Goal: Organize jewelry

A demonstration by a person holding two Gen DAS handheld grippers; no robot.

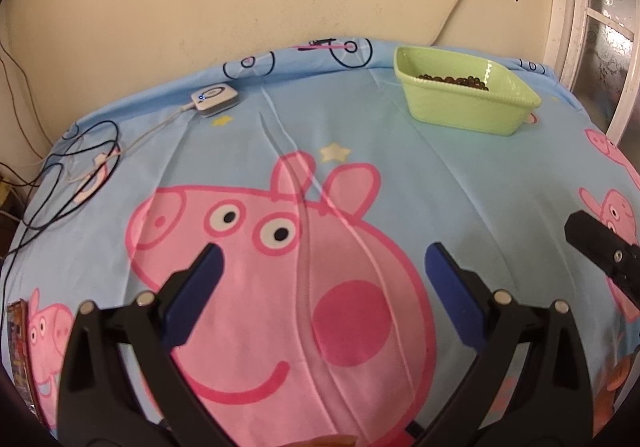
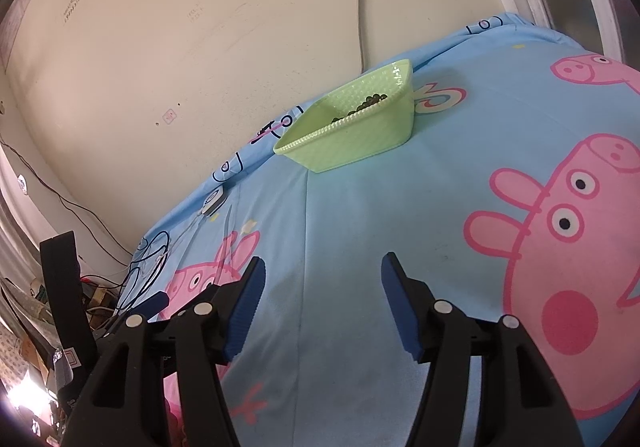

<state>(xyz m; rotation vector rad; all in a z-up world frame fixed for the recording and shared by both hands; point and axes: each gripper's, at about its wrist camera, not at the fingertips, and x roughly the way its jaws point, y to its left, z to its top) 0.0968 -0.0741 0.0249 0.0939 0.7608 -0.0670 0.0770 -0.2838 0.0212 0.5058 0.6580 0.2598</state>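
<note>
A light green plastic basket (image 1: pixel 460 103) stands at the far right of the blue cartoon-pig cloth, holding a string of dark beads (image 1: pixel 454 80). It also shows in the right wrist view (image 2: pixel 356 139), with the beads (image 2: pixel 366 105) inside. My left gripper (image 1: pixel 322 259) is open and empty, low over the big pig print, well short of the basket. My right gripper (image 2: pixel 322 275) is open and empty over the cloth, also short of the basket. The right gripper's finger (image 1: pixel 600 247) shows at the right edge of the left wrist view.
A small white device (image 1: pixel 214 97) with a cable lies at the far left, next to coiled black wires (image 1: pixel 76 175). The wall rises right behind the table. Clutter (image 2: pixel 36 327) sits beyond the table's left edge. A window frame (image 1: pixel 580 27) stands at the right.
</note>
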